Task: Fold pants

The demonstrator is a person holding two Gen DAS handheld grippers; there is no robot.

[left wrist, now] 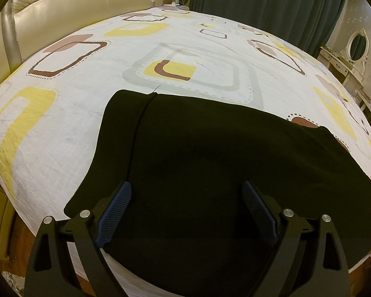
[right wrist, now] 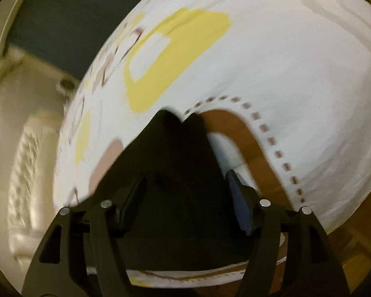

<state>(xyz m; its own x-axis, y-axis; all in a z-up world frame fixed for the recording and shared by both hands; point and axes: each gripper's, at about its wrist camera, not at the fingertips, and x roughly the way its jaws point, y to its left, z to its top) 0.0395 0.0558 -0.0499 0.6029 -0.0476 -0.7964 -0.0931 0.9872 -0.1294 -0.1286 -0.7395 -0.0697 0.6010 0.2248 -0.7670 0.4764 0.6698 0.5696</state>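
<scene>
Black pants (left wrist: 197, 163) lie spread on the near part of a bed (left wrist: 86, 113), over a white sheet printed with yellow, brown and grey rounded squares. One long seam runs down the cloth on its left side, and the far edge of the pants lies flat across the sheet's grey square.

Seen from the left wrist, the left gripper (left wrist: 185, 212) hangs just above the pants with its jaws spread wide, nothing between the blue ribbed pads (left wrist: 116, 212). A cream padded headboard (left wrist: 69, 7) stands at the far left, dark curtains (left wrist: 267, 0) hang behind the bed, and a white dressing table (left wrist: 338, 61) with an oval mirror stands at the far right.

The right wrist view is blurred. The right gripper (right wrist: 185, 198) sits near an edge of the bed, jaws apart, with a peak of the black cloth (right wrist: 175, 153) rising between them; whether the pads (right wrist: 240, 208) touch it cannot be told.
</scene>
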